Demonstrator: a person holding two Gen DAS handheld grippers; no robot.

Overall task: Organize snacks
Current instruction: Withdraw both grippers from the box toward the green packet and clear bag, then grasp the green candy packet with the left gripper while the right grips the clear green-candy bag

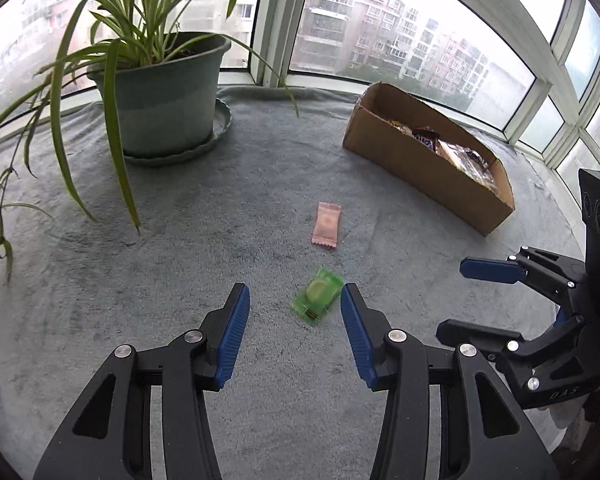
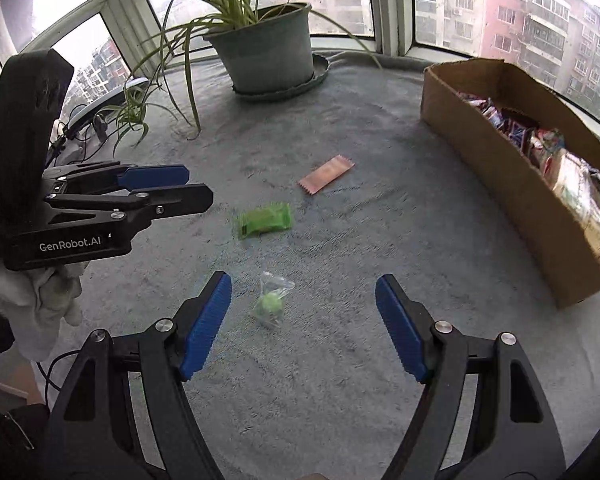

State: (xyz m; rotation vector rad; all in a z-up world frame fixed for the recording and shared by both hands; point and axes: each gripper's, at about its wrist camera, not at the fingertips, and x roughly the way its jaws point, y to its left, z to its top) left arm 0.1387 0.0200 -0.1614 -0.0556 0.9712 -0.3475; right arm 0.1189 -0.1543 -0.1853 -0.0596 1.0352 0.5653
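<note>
now | your left gripper [image 1: 295, 294] jaws apart, empty, over green packet [image 1: 317, 300] | your right gripper [image 2: 303, 285] jaws wide, empty, clear packet [image 2: 271, 299] beside green packet

Right gripper [image 2: 303, 294] with jaws apart, nothing between the blue pads, above grey blanket [image 2: 340, 380]; clear packet with green candy [image 2: 271, 300] just ahead of the gripper; green snack packet [image 2: 265, 220] beyond it; pink wrapper [image 2: 326, 174] further; cardboard box [image 2: 500, 184] full of snacks to the right; left gripper [image 2: 196, 186] to the left, empty
</note>
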